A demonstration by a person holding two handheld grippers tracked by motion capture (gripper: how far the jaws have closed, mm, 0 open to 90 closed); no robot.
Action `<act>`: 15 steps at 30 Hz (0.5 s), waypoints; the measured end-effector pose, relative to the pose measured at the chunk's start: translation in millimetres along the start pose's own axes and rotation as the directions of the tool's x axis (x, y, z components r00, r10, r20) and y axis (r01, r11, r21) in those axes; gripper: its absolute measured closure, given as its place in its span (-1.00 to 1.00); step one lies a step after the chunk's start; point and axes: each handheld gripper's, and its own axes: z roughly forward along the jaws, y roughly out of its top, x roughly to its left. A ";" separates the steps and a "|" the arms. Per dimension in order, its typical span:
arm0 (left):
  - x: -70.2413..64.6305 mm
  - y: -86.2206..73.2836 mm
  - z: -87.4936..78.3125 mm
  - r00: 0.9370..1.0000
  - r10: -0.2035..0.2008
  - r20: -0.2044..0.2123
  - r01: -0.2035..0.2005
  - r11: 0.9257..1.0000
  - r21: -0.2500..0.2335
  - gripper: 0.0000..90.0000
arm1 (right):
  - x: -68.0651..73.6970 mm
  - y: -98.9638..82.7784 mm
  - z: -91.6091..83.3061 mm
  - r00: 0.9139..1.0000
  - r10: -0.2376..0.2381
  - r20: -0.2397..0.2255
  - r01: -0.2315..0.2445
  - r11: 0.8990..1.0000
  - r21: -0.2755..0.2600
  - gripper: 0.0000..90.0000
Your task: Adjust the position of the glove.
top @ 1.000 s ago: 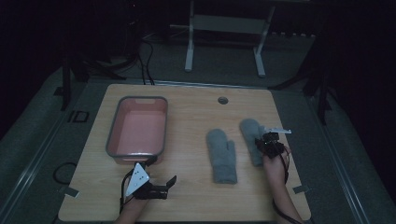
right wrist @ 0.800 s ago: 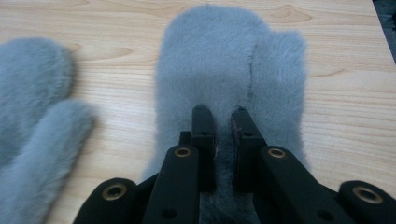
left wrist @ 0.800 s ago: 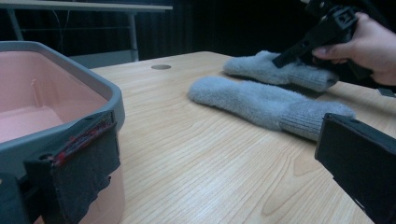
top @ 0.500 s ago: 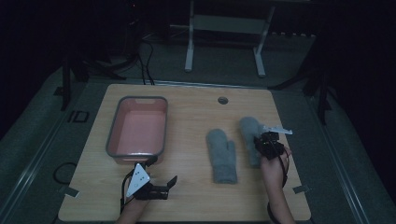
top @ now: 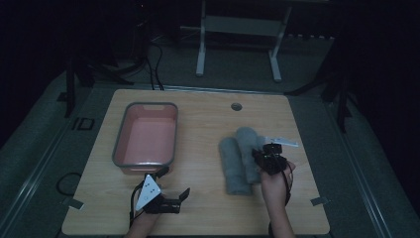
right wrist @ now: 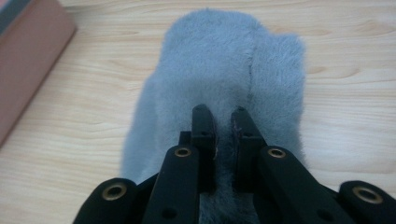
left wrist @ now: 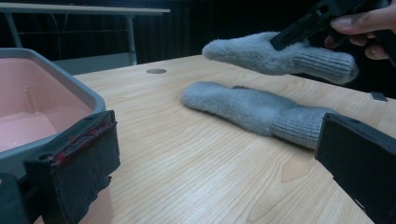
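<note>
Mittens, grey fleece with ribbed cuffs: one (left wrist: 252, 109) flat on pale wooden table (top: 208, 198), other (left wrist: 275, 53) lifted clear, pinched in right gripper (top: 261, 157); left gripper (top: 174, 194) agape, empty, presumably waiting beside pink grey-rimmed plastic tub (top: 168, 129).

High view: dim overall, surroundings nearly black; only the table (top: 208, 119) is moderately lit, from above. Picture soft and grainy. Left gripper view: brighter, warm tone; near jaws blurred, dark background. Right gripper view: evenly lit, no glare; grey mitten (right wrist: 224, 70) fur slightly soft.
</note>
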 end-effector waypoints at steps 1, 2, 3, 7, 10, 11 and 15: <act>0.1 0.1 0.2 1.000 -0.001 -0.002 0.001 1.000 0.001 -1.00 | 4.6 -1.1 -0.1 1.000 -0.007 0.001 0.007 1.000 0.001 0.84; 0.1 0.3 0.5 1.000 0.000 -0.004 0.000 1.000 0.001 -1.00 | 9.1 -2.2 -0.1 1.000 -0.011 0.000 0.011 1.000 0.002 0.84; 0.1 0.7 0.6 1.000 0.000 -0.004 0.000 1.000 0.000 -1.00 | 12.9 -3.4 -0.2 1.000 -0.006 -0.007 0.006 1.000 -0.001 0.84; -1.8 3.0 1.0 1.000 -0.014 -0.004 0.014 1.000 -0.016 -1.00 | 25.2 -8.1 1.2 1.000 0.007 -0.024 -0.007 1.000 -0.012 0.84; -3.7 4.4 2.2 1.000 -0.018 0.001 0.018 1.000 -0.020 -0.99 | 31.3 -12.5 3.8 1.000 -0.005 -0.013 0.005 1.000 -0.013 0.84; -4.0 4.9 2.7 1.000 -0.020 0.007 0.020 0.999 -0.025 -1.00 | 34.1 -14.0 4.4 0.999 -0.032 -0.016 0.031 0.999 -0.017 0.83; -5.6 6.5 5.9 0.999 -0.021 0.024 0.021 0.999 -0.027 -0.99 | 41.5 -20.8 8.3 0.999 -0.033 -0.030 0.033 0.999 -0.011 0.83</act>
